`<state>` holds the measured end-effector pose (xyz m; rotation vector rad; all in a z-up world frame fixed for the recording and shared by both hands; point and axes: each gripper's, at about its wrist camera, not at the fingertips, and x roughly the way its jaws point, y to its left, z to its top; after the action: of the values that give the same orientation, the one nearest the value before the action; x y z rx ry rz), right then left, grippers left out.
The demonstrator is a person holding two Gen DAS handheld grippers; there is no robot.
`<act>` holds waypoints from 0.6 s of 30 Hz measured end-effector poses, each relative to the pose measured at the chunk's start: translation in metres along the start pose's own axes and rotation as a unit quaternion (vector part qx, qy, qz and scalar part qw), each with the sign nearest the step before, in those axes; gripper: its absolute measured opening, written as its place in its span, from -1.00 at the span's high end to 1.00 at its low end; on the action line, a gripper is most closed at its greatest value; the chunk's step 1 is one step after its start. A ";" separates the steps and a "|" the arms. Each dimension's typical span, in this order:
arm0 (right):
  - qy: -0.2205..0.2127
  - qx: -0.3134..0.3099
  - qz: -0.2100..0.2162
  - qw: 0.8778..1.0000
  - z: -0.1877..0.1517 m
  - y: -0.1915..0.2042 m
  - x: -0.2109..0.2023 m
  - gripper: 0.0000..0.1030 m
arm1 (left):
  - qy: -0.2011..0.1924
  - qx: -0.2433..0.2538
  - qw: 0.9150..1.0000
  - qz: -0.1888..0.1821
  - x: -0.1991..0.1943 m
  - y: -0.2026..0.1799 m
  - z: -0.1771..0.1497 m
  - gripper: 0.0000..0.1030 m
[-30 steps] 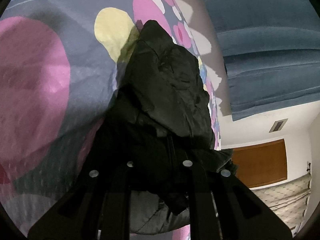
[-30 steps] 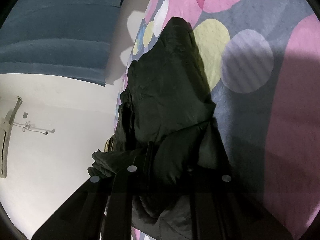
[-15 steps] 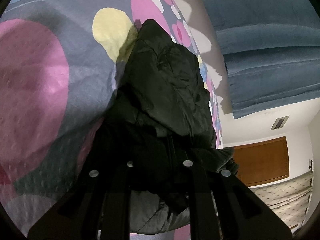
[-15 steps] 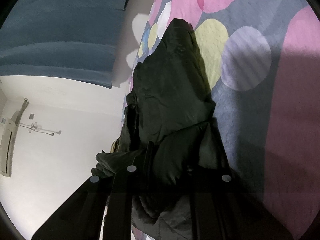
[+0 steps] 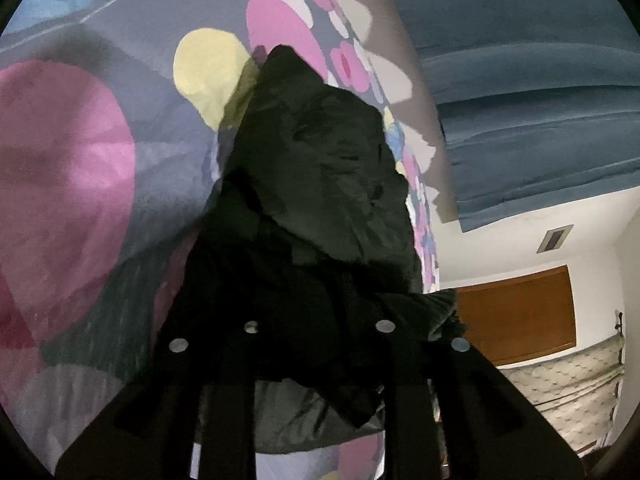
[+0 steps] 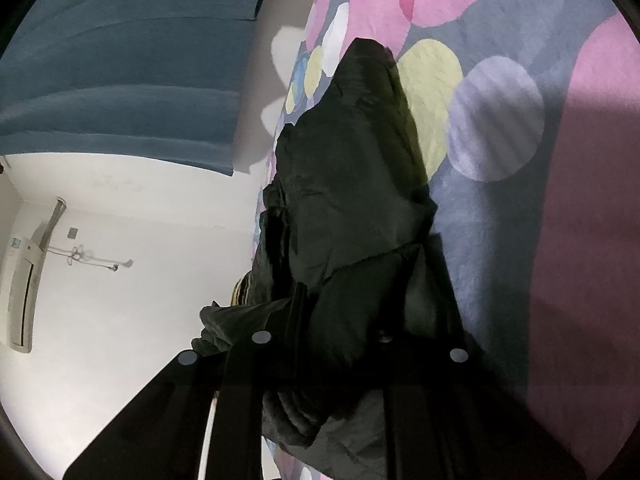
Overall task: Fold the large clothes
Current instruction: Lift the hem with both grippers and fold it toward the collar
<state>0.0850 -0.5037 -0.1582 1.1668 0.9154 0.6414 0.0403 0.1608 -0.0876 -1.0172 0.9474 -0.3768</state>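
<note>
Left wrist: left hand-held gripper (image 5: 320,320) clamped on bunched black jacket (image 5: 320,168), draped over spotted blanket (image 5: 100,168). Blue curtain (image 5: 520,100), brown door (image 5: 516,312) to the right.
Right wrist: right hand-held gripper (image 6: 340,344) clamped on same jacket (image 6: 352,184); blanket (image 6: 520,220) right, air conditioner (image 6: 24,292) left.

1. The jacket (image 5: 320,184) lies on the blanket (image 5: 100,168), between the two grippers.
2. The left gripper (image 5: 318,292) clamps one bunched edge.
3. The right gripper (image 6: 340,304) clamps the opposite edge.
4. The curtain (image 5: 520,100) hangs behind the blanket.
</note>
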 end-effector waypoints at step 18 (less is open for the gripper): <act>-0.035 -0.128 -0.077 0.988 -0.001 0.043 -0.052 -0.33 | -0.059 0.096 0.993 0.027 -0.085 0.000 -0.011 -0.15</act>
<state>0.0596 -0.5339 -0.1028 0.8739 0.8277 0.5697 -0.0163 0.2114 -0.0480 -0.8274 0.8147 -0.3514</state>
